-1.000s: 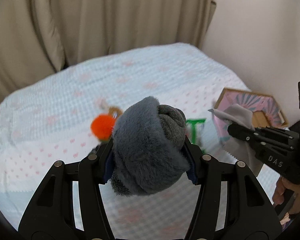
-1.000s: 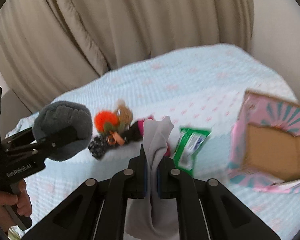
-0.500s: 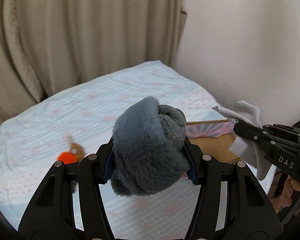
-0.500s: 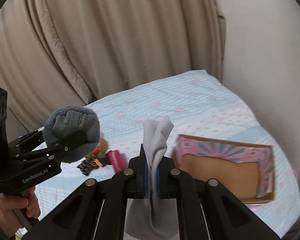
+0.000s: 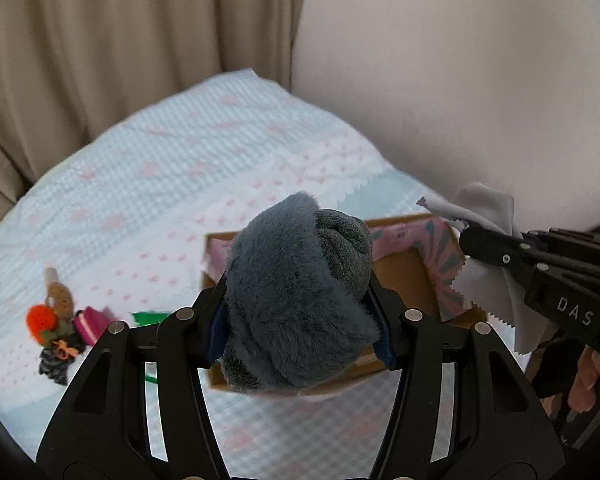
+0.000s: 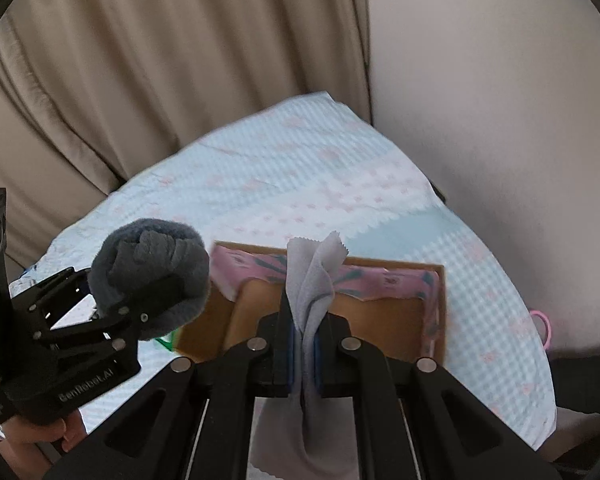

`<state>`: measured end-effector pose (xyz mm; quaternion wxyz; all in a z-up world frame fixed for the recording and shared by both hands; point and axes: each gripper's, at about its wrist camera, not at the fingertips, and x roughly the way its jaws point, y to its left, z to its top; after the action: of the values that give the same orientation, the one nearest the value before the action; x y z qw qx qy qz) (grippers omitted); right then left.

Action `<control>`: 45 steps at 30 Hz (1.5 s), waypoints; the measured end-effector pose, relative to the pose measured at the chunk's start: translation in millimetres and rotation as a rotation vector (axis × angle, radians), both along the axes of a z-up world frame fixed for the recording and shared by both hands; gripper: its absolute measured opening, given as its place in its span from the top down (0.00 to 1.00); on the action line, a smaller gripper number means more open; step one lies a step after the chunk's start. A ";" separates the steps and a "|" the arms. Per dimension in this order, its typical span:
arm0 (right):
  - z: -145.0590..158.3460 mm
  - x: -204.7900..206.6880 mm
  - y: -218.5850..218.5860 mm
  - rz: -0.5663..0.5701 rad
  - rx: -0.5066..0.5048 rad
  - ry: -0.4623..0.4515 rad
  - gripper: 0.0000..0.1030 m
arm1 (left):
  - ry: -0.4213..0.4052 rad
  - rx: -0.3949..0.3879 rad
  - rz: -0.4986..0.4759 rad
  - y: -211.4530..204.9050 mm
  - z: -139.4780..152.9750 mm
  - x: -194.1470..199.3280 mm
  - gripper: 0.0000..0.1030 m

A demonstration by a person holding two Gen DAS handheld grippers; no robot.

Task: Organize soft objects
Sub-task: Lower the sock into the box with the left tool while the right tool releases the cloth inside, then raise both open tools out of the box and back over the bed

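From the left wrist view, the left claw is clamped on a rolled grey plush bundle, which hangs above the near end of an open cardboard box with a pink patterned lining; the right claw reaches in from the right, pinching a light grey cloth over the box's right edge. To drop the bundle well, I judge it should be lowered until it sits inside the box walls before the claw widens, since a springy roll may bounce or unroll if let go from height. Off to the left on the bed lie an orange pompom toy, a small pink item and a green packet, well apart from the box. From the right wrist view, the right claw is closed narrowly on the cloth, which stands up above the pads and drapes below them, over the box; the left claw holds the bundle at the box's left end. The cloth is limp, so it should be lowered in and released low. The bed carries a pale blue quilt with pink marks; beige curtains and a plain wall stand behind it.
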<state>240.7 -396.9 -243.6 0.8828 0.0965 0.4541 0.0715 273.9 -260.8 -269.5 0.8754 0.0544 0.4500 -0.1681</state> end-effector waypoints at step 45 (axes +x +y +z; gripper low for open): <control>5.9 30.6 3.9 -0.043 -0.066 0.084 0.00 | 0.012 0.017 0.001 40.8 40.0 5.4 0.00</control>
<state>271.3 -392.9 -237.7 0.8671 0.0799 0.4906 0.0333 279.3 -219.9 -229.5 0.8722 0.0604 0.4569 -0.1641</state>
